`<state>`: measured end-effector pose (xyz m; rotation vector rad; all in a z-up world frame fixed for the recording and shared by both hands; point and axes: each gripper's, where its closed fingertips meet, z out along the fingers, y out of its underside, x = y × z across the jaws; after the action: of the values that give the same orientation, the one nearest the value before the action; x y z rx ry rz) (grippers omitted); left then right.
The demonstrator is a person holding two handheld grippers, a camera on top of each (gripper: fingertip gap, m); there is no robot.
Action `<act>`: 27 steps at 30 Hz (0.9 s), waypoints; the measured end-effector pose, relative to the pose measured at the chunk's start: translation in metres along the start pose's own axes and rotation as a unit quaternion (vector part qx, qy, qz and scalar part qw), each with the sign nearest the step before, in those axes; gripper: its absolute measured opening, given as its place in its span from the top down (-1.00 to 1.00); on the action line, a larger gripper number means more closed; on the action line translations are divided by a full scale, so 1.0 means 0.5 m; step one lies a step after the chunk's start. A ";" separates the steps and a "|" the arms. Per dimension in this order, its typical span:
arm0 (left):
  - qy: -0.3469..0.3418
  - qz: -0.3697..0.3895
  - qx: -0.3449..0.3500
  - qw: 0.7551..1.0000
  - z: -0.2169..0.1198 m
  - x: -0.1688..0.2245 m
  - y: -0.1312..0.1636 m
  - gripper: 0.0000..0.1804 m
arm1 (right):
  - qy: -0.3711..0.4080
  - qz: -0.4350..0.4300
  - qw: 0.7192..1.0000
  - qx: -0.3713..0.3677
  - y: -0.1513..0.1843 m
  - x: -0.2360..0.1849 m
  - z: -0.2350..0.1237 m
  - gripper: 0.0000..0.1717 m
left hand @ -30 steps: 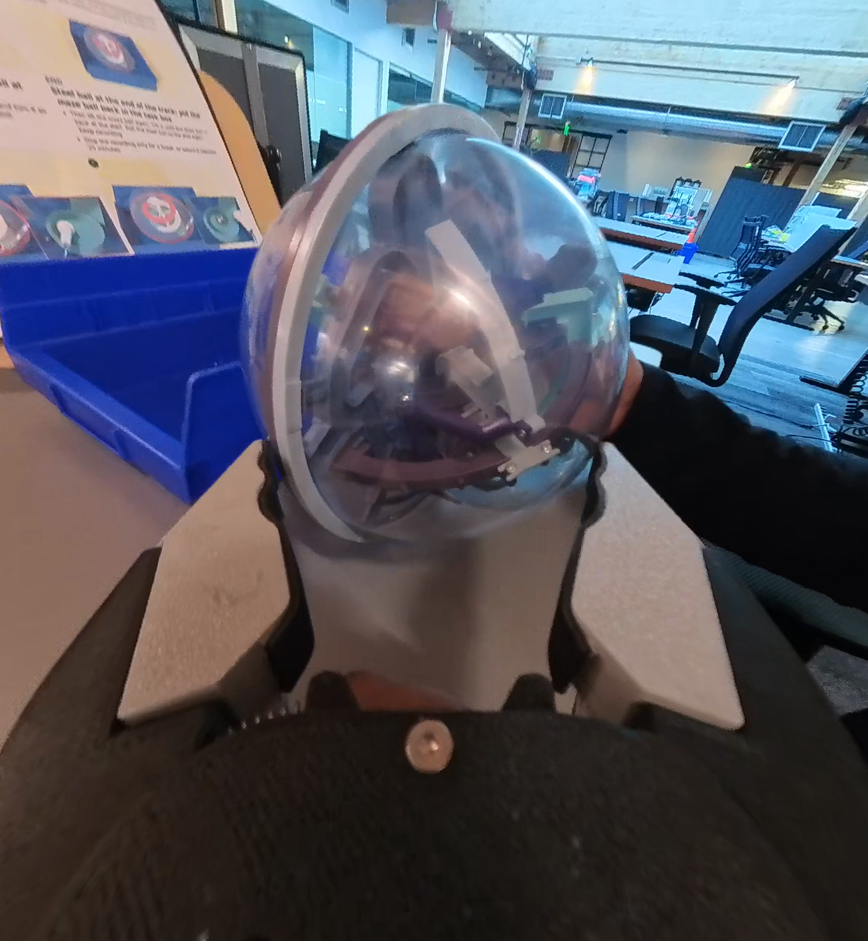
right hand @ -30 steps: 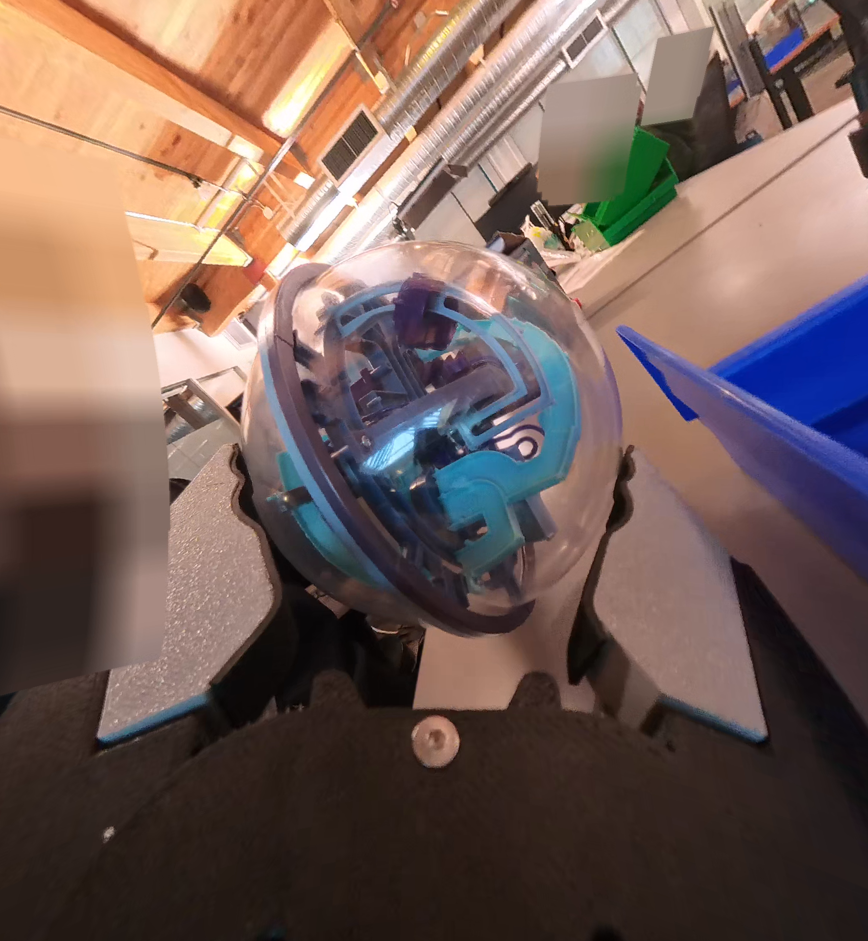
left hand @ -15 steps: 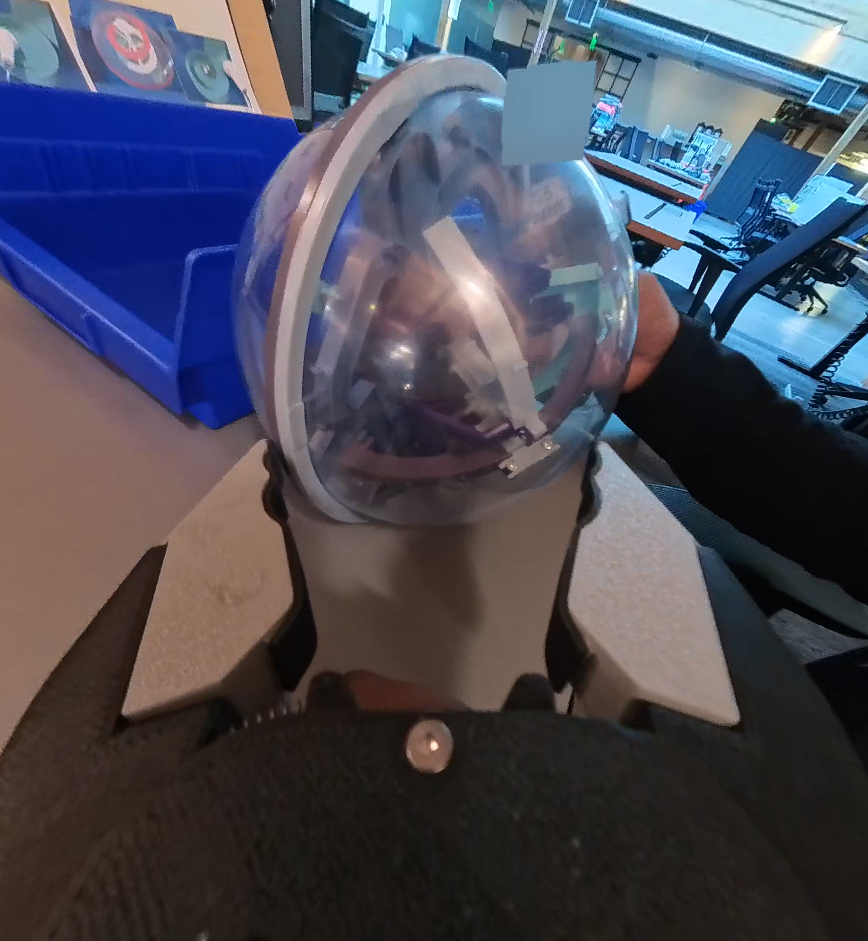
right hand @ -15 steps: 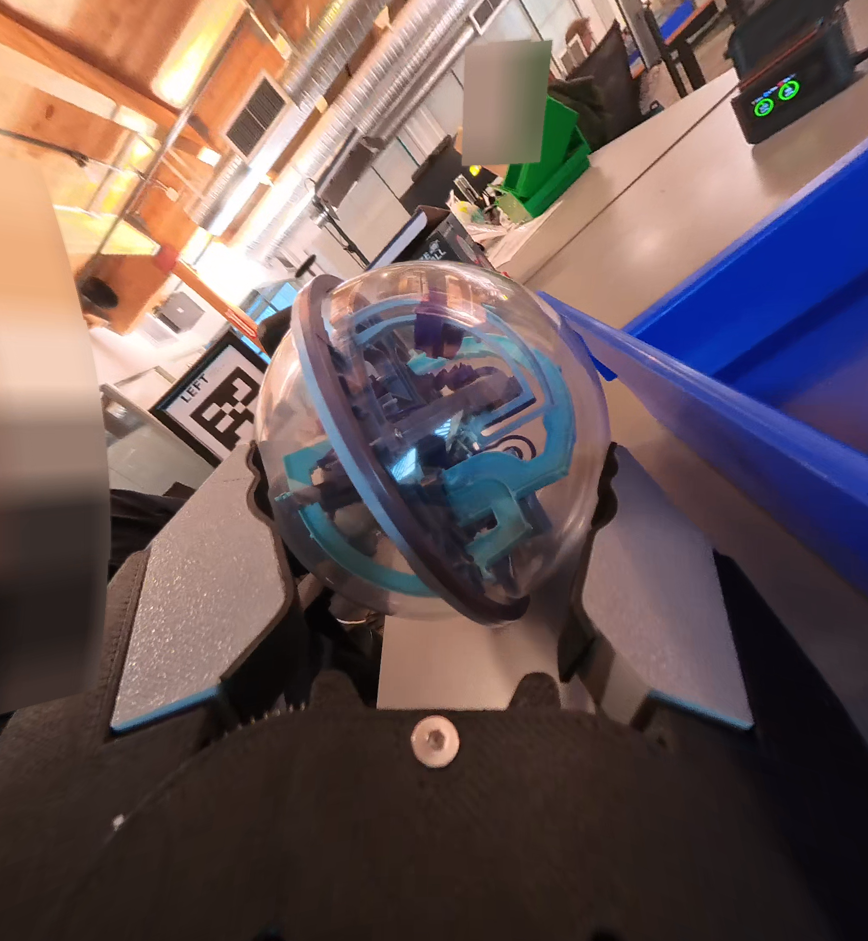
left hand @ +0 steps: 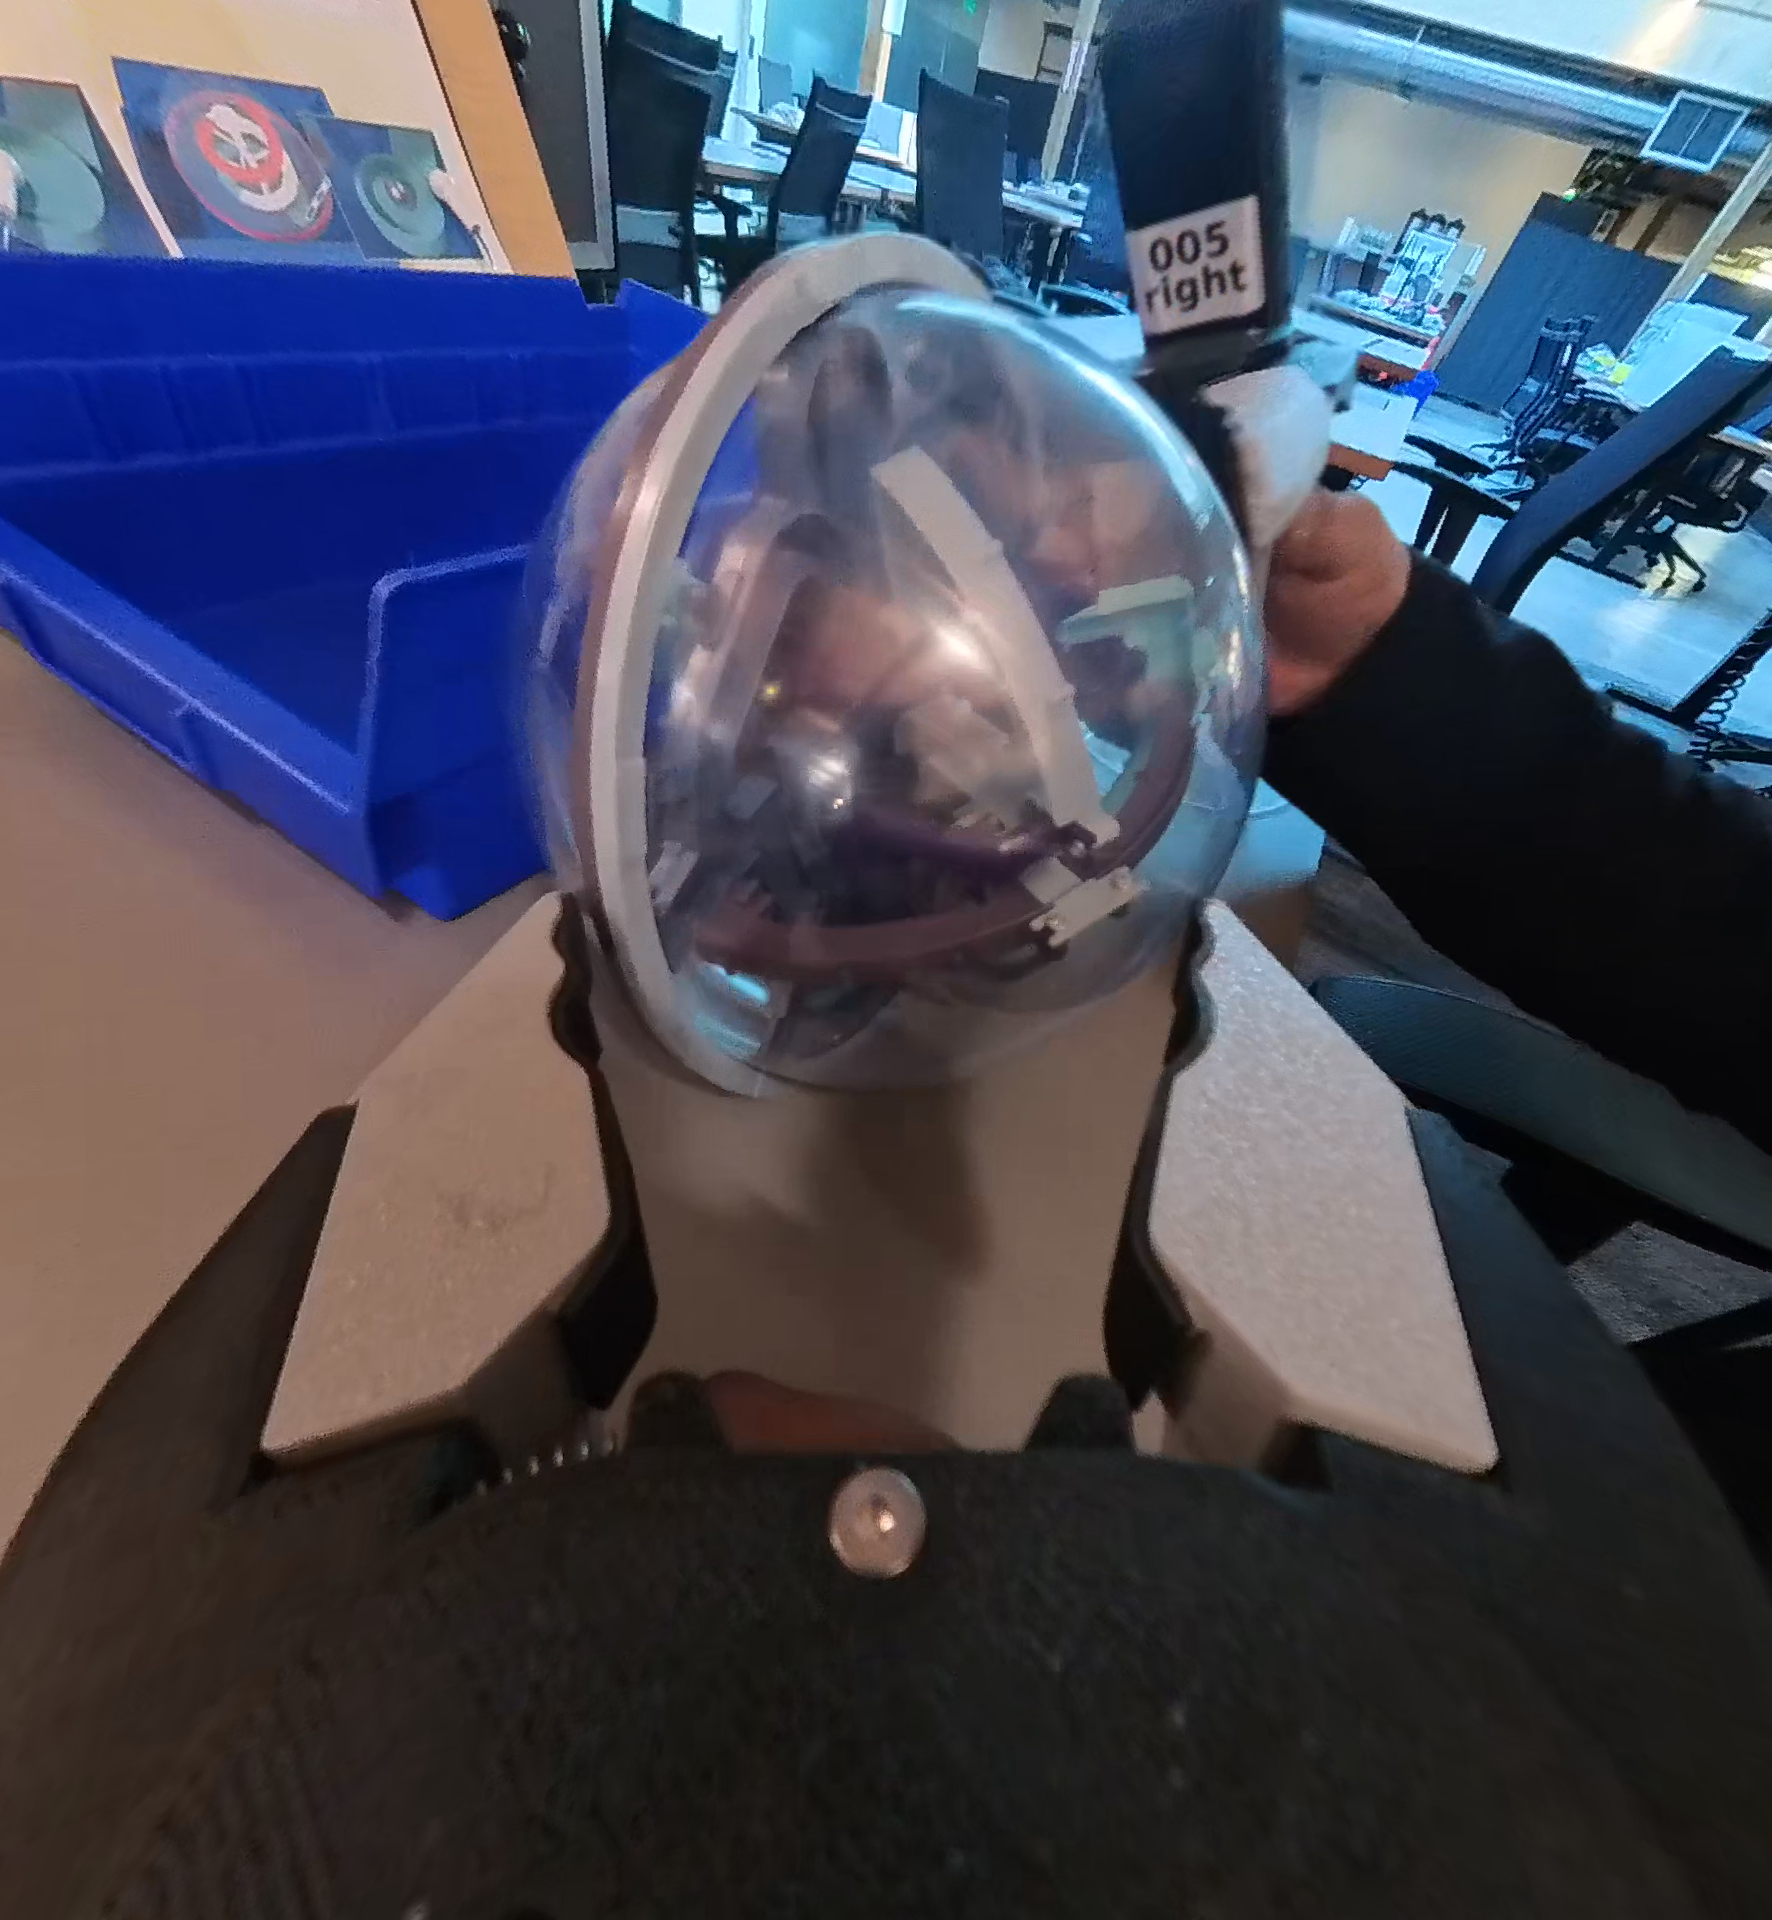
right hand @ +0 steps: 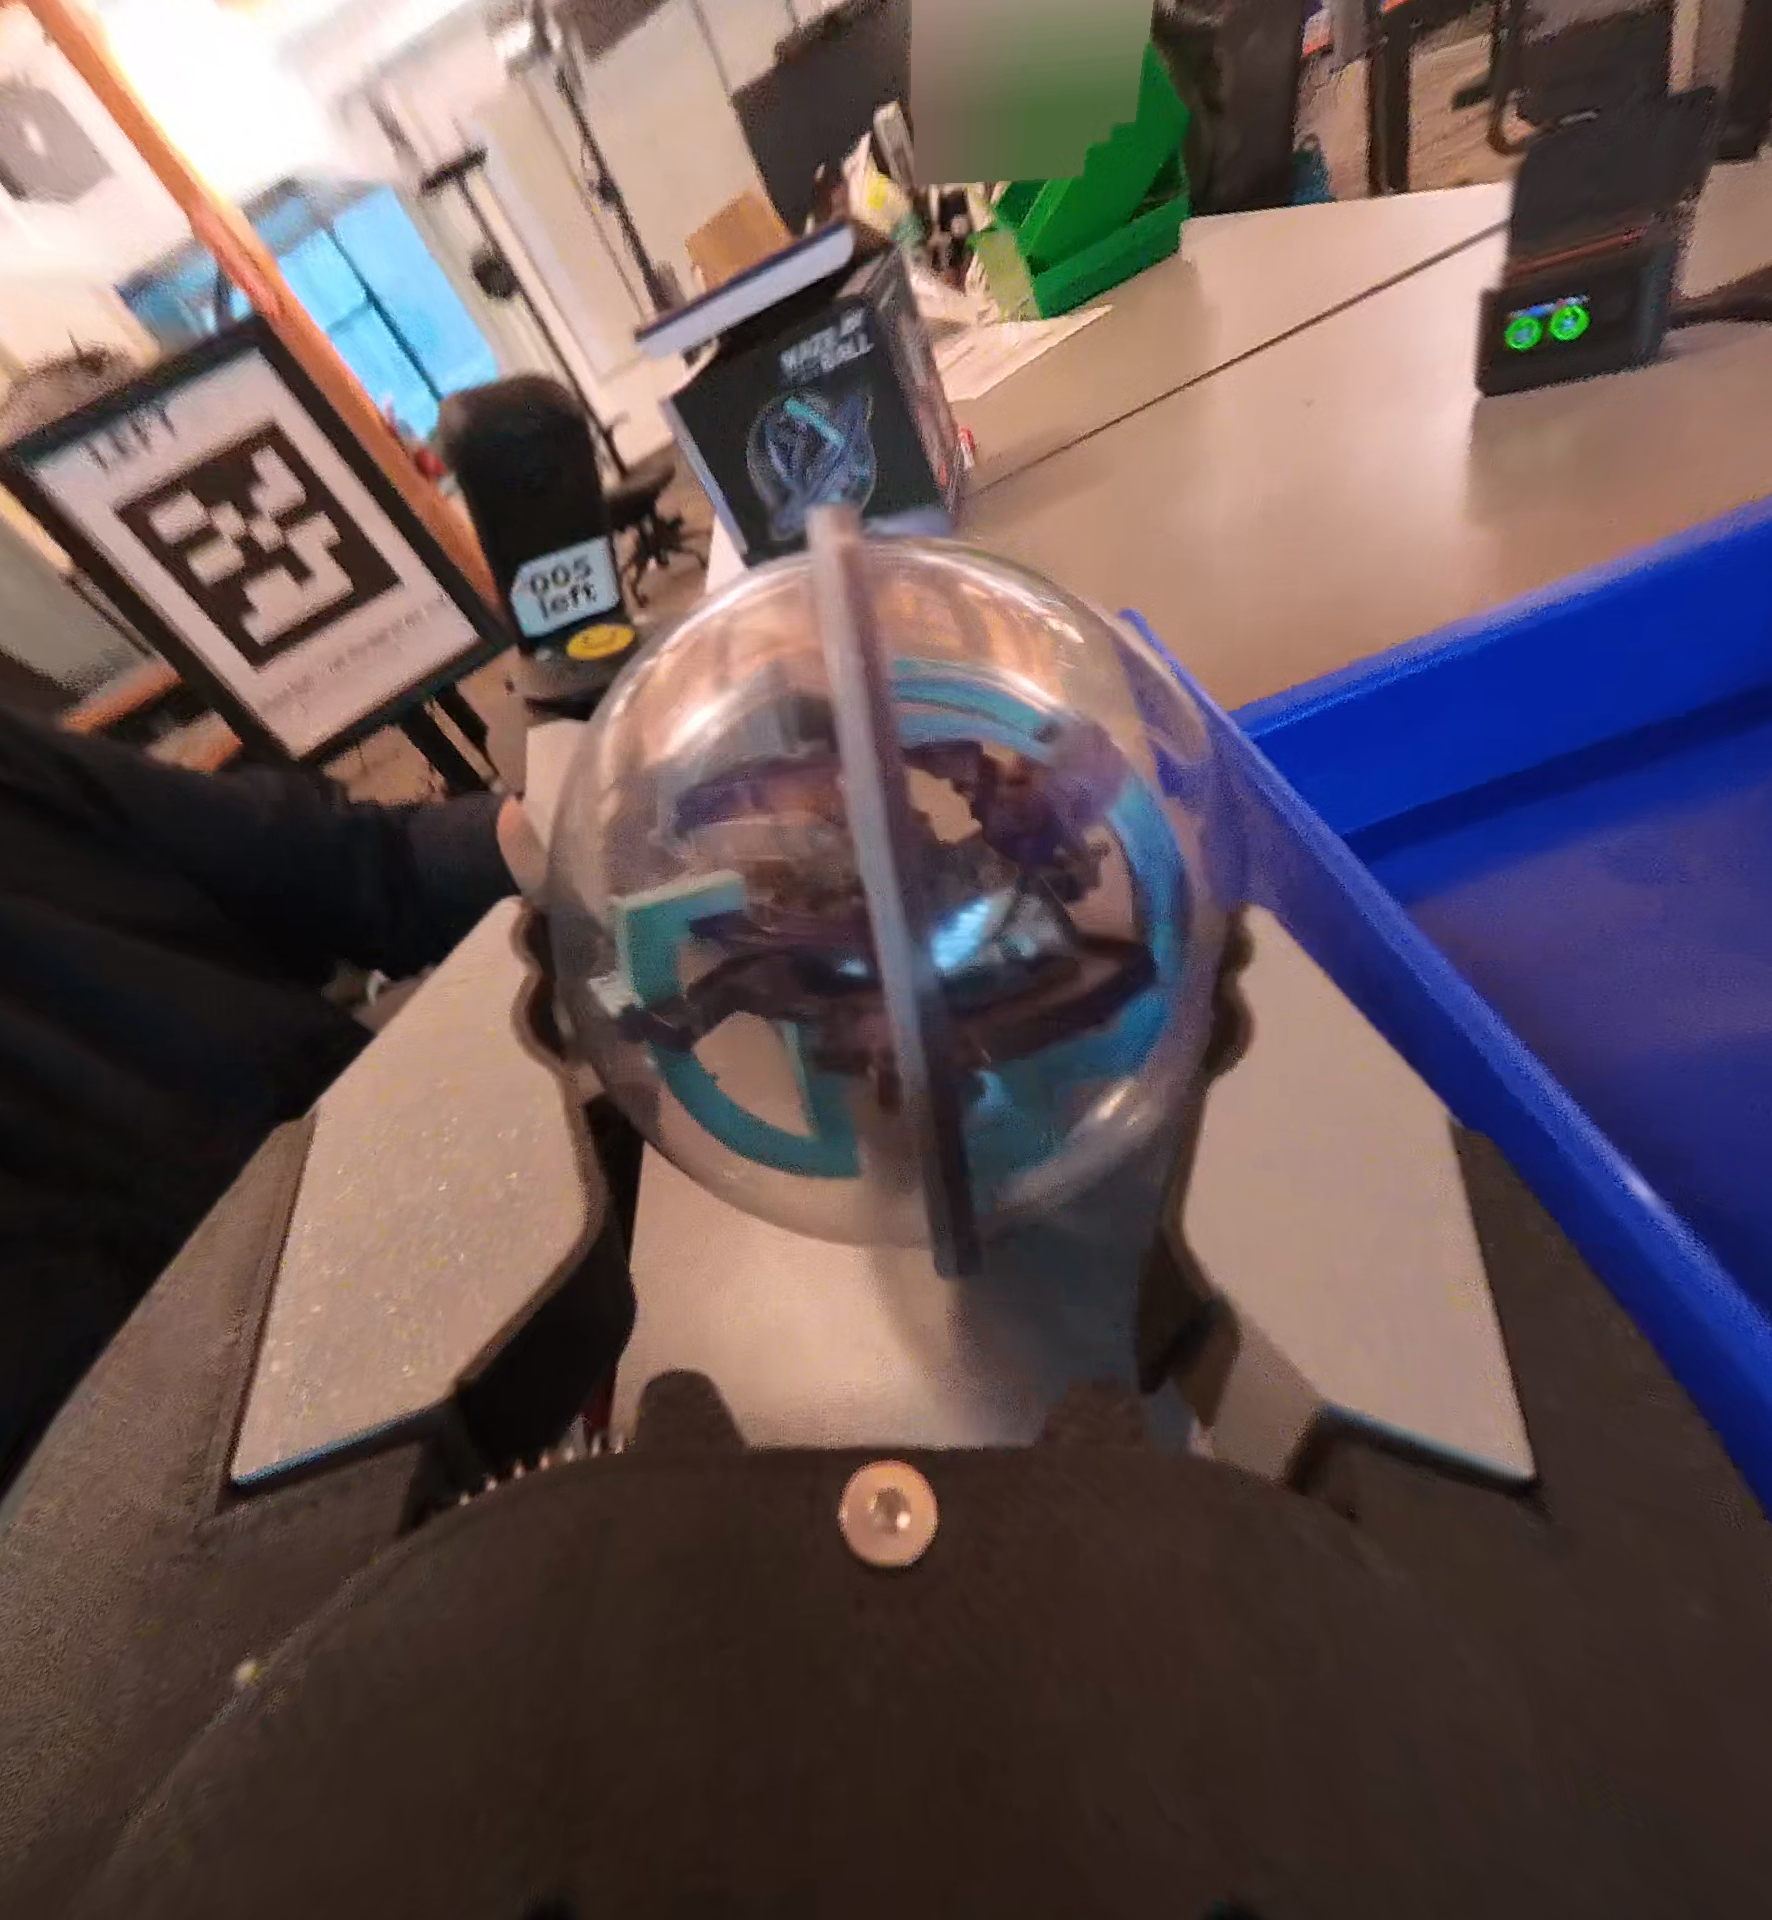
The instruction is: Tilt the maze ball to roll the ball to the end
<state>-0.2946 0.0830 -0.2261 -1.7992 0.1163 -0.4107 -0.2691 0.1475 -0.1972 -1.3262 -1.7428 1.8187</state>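
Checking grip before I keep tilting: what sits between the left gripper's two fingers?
The clear maze ball fills the gap between the left gripper's fingers, seen in the left wrist view.

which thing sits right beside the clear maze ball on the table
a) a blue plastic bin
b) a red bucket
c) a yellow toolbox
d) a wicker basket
a: a blue plastic bin sits on the table just beside the maze ball, and shows again in the right wrist view.

white tag (left hand: 1196, 268), marker board (right hand: 238, 540), box (right hand: 820, 416)
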 end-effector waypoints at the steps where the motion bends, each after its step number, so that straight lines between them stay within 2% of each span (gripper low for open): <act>1: 0.002 0.000 0.001 1.000 0.001 0.001 -0.003 -0.21 | 0.000 -0.023 1.000 -0.012 -0.002 -0.008 0.004 -0.51; 5: 0.013 -0.002 0.005 1.000 0.010 0.006 -0.010 -0.18 | 0.034 -0.106 0.989 -0.097 0.023 -0.005 0.024 -0.65; 8: 0.016 -0.002 0.007 1.000 0.015 0.009 -0.014 -0.16 | 0.042 -0.121 0.982 -0.140 0.046 -0.002 0.032 -0.78; 16: 0.013 0.125 -0.020 0.992 0.023 0.015 0.013 -0.05 | 0.016 -0.126 0.986 -0.110 0.049 -0.004 0.010 -0.77; 22: 0.015 0.184 -0.054 0.981 0.022 0.003 0.032 0.00 | 0.011 -0.153 0.984 -0.096 0.045 -0.013 0.006 -0.77; 24: 0.006 0.221 -0.047 0.974 0.016 -0.011 0.028 0.00 | 0.007 -0.155 0.983 -0.099 0.045 -0.013 0.006 -0.77; 27: 0.030 0.266 -0.045 0.962 0.009 -0.012 0.030 0.01 | -0.006 -0.150 0.983 -0.103 0.045 -0.011 0.009 -0.77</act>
<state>-0.2970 0.0847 -0.2426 -1.7596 0.6532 -0.0726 -0.2614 0.1355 -0.2162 -1.0518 -2.0559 1.5184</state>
